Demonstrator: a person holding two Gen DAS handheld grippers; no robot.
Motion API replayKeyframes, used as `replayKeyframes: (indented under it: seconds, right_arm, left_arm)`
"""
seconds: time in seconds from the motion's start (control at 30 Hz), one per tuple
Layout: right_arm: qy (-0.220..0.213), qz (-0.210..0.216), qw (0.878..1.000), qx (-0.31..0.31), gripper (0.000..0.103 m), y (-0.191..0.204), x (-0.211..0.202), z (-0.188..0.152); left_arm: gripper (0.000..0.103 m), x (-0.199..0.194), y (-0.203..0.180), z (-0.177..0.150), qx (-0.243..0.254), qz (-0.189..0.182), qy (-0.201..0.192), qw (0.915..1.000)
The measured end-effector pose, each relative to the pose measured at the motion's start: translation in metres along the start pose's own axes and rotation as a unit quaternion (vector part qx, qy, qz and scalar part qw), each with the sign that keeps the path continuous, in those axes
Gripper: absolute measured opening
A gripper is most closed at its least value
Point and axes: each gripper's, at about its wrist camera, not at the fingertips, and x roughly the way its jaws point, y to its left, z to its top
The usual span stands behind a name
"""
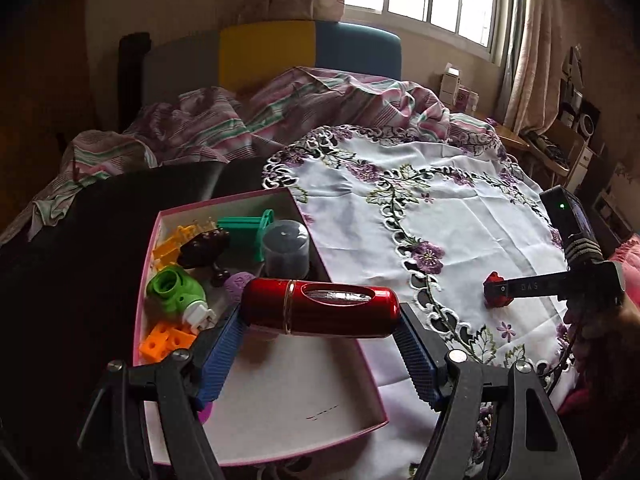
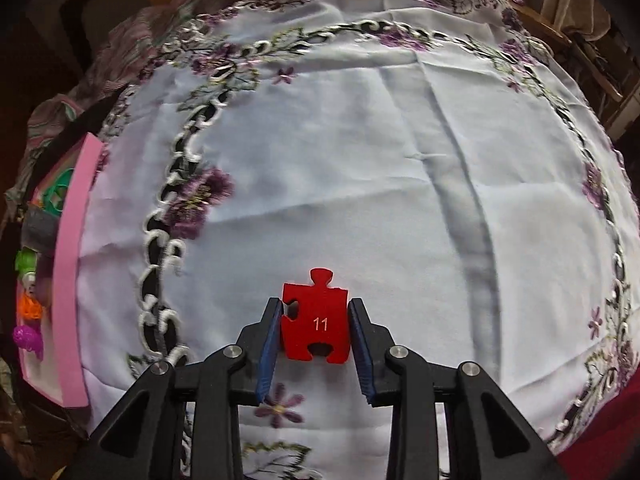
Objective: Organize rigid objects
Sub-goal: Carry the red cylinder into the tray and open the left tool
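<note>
My left gripper (image 1: 322, 314) is shut on a glossy red metal cylinder (image 1: 320, 308), held crosswise by its two ends above a pink-rimmed white box (image 1: 288, 396). Inside the box lie a teal frame (image 1: 244, 232), a grey capped jar (image 1: 286, 248), a green toy (image 1: 174, 290), orange blocks (image 1: 164, 342) and a dark brown piece (image 1: 204, 246). My right gripper (image 2: 316, 312) is shut on a red jigsaw piece (image 2: 314, 320) marked 11, just over the embroidered white cloth (image 2: 360, 180). The left wrist view shows that gripper (image 1: 498, 290) at the right, with the red jigsaw piece (image 1: 494, 280) at its tip.
The pink box wall (image 2: 70, 280) runs along the cloth's left edge. A rumpled striped blanket (image 1: 240, 120) and a padded headboard (image 1: 272, 52) lie behind. A dark cloth (image 1: 80, 240) sits under the box's left side. A cluttered wooden shelf (image 1: 560, 148) stands at the far right.
</note>
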Motion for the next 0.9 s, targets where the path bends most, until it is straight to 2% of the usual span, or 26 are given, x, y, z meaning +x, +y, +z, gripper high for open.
replayKeyframes:
  seconds: [0.27, 0.73, 0.8, 0.9]
  right_arm:
    - [-0.011, -0.036, 0.997, -0.061, 0.032, 0.023, 0.008, -0.004]
    - [-0.014, -0.041, 0.996, -0.072, 0.032, 0.026, 0.011, -0.005]
    - [-0.014, -0.043, 0.996, -0.073, 0.032, 0.027, 0.010, -0.005]
    - [-0.015, -0.048, 0.996, -0.079, 0.032, 0.029, 0.010, -0.005]
  left_arm:
    - [0.075, -0.004, 0.027, -0.011, -0.031, 0.021, 0.005, 0.9993]
    - [0.075, -0.006, 0.058, -0.024, -0.066, 0.035, 0.016, 0.9971]
    - [0.075, -0.008, 0.067, -0.027, -0.081, 0.026, 0.022, 0.9962]
    - [0.075, -0.013, 0.082, -0.033, -0.096, 0.035, 0.023, 0.9945]
